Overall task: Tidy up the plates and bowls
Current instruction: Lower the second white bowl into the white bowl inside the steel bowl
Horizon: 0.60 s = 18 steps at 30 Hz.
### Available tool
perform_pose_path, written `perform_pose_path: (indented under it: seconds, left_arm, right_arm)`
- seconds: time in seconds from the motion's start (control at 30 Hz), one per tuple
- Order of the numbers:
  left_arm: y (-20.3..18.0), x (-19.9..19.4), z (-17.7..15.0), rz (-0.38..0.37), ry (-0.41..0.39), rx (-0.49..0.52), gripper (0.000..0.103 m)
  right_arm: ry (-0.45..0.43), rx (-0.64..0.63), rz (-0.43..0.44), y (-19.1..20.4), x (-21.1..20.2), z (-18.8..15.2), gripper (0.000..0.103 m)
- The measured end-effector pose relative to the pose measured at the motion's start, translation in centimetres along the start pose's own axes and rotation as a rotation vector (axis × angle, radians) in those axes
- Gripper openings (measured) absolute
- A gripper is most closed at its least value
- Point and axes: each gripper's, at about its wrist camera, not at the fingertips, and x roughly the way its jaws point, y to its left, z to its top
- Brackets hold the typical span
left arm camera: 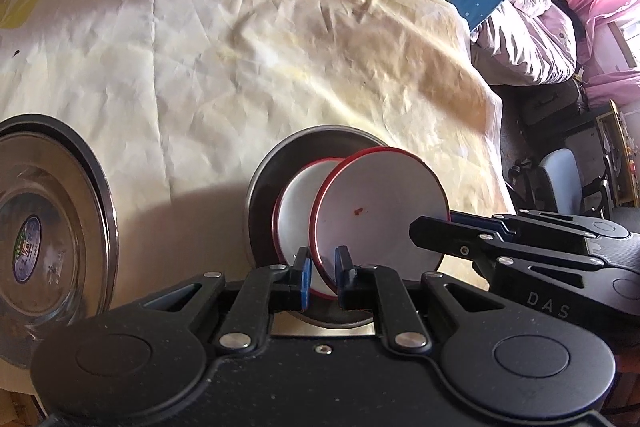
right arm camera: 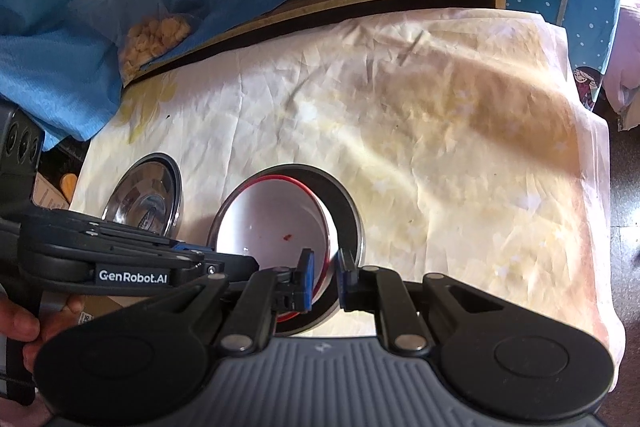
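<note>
While tilted over a steel bowl [left arm camera: 280, 163] on the cloth-covered table [left arm camera: 240, 47], red-rimmed white plate [left arm camera: 380, 203] pinched at opposite rims by left gripper [left arm camera: 323, 277] and right gripper [right arm camera: 325, 277]; likely stiff, light, slick enamel.

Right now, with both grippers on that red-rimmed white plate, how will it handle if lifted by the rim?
The red-rimmed white plate looks rigid and thin, probably light. It is tilted over a second one in the steel bowl, held by the left gripper and right gripper. Its glossy face suggests it may slip or pivot in such narrow grips.
</note>
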Motion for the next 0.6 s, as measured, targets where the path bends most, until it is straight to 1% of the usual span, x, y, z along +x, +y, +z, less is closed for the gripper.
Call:
perform_pose_path:
  seconds: [0.6]
  left_arm:
    - [0.17, -0.14, 0.13, 0.004, 0.004, -0.027, 0.013]
  right_arm:
    - [0.028, -0.021, -0.011, 0.26, 0.53, 0.38, 0.013]
